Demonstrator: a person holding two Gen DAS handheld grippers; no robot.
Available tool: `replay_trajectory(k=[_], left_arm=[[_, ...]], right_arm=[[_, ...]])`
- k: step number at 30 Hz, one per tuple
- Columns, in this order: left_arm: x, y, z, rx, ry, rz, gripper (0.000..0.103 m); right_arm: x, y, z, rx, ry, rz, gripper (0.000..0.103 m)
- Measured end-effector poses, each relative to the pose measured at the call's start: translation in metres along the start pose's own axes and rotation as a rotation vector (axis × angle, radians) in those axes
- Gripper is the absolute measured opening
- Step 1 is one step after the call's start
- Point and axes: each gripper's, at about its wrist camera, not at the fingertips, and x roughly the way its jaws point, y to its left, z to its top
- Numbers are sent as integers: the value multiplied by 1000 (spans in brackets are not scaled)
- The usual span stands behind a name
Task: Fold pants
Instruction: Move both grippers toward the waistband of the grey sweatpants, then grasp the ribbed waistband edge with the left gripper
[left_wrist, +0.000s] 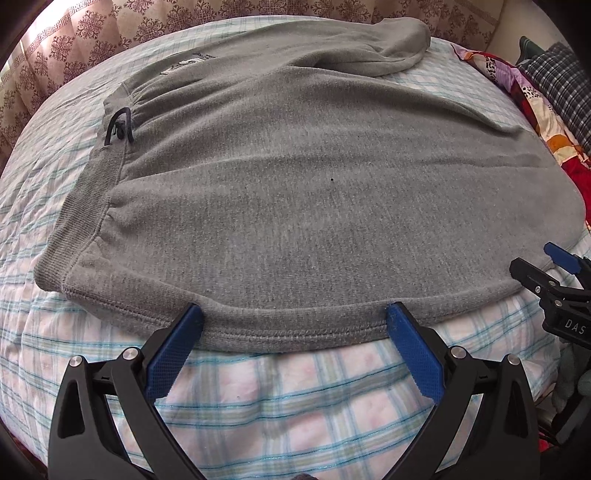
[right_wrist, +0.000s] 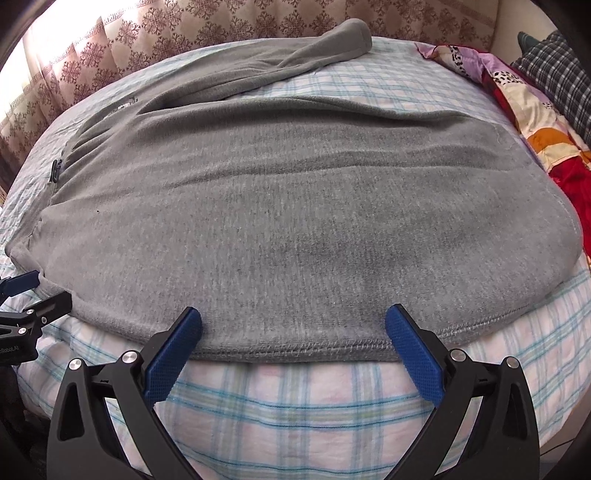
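Note:
Grey sweatpants (left_wrist: 295, 192) lie spread on a checked bed sheet (left_wrist: 295, 398), waistband with a black drawstring (left_wrist: 118, 125) at the left, one leg bunched at the far side. They also show in the right wrist view (right_wrist: 295, 221). My left gripper (left_wrist: 293, 317) is open, its blue fingertips at the near seam edge near the waistband side. My right gripper (right_wrist: 293, 319) is open at the same near edge, further right. Neither holds cloth. The right gripper shows in the left wrist view (left_wrist: 554, 273); the left gripper shows in the right wrist view (right_wrist: 26, 291).
A patterned curtain (left_wrist: 110, 33) hangs behind the bed. A colourful quilt (left_wrist: 535, 110) and a dark checked pillow (left_wrist: 565, 77) lie at the right side. The sheet (right_wrist: 295, 398) drops away at the bed's near edge under both grippers.

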Motion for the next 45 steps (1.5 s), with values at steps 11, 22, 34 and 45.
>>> replay_trajectory(k=[11,22,34,45], left_arm=[[-40,36,14,-81,-128,27,101],[-32,156,32,-329,-98,130,101],[6,177,18,-378,27,84,78],[-14,172,11,-360,-18,151,45]], right_arm=[[-21,-5,3,30,-73,16,98],[-30,3,4,-37,-138,-10,98],[-31,-5,6,-8,-141,-17,98],[-63,-81,15,174,-188,-103,98]])
